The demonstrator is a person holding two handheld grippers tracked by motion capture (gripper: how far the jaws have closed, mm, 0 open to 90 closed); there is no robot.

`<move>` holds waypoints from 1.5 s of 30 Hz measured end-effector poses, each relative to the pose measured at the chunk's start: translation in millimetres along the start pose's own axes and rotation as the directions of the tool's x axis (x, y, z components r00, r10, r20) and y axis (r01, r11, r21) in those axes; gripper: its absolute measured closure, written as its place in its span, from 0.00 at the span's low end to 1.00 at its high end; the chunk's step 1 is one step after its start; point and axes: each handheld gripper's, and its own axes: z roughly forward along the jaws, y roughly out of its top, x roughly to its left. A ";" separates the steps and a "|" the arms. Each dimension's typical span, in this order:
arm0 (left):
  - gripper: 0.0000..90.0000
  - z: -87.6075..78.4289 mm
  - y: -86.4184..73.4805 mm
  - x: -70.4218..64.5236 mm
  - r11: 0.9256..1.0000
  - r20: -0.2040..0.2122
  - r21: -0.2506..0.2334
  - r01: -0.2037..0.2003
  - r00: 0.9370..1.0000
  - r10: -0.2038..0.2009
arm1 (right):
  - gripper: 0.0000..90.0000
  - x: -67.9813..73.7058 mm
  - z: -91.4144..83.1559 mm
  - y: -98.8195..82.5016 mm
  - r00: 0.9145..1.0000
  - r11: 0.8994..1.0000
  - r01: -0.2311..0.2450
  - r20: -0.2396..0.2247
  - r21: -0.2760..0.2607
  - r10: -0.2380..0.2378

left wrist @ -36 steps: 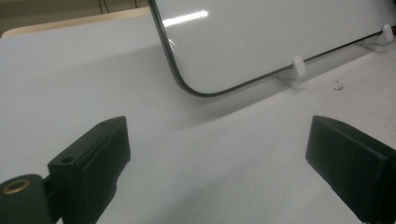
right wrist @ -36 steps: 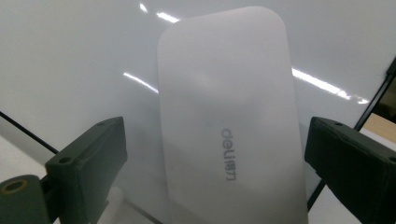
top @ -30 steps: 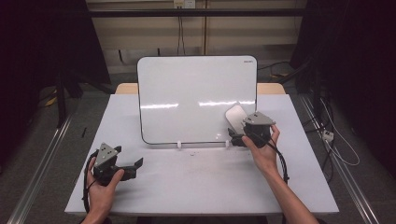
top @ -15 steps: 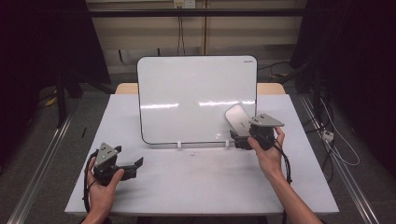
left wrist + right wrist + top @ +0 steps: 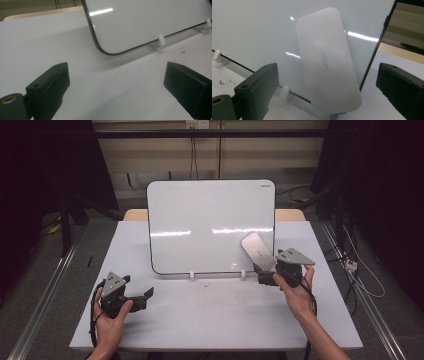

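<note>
Two grippers sit low over the tabletop (image 5: 210, 315). The right gripper (image 5: 267, 270), jaws spread wide, faces the white eraser (image 5: 327, 62), which lies between them against the whiteboard (image 5: 210, 220), seemingly untouched. The left gripper (image 5: 142, 297), jaws also apart, rests well left of it, hand (image 5: 111, 322) wrapped around its body.
</note>
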 end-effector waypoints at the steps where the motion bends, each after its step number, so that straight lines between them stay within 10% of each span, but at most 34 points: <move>1: 0.07 0.2 0.2 -0.2 1.000 0.002 0.001 -0.004 1.000 0.004 | 0.05 -0.6 -1.4 -0.9 1.000 1.000 0.001 0.002 0.000 -0.001; 45: 0.07 -4.8 -2.2 -9.2 1.000 -0.002 -0.001 -0.013 1.000 0.013 | 0.06 -16.5 -58.7 -71.5 0.993 0.993 -0.110 0.047 0.029 0.109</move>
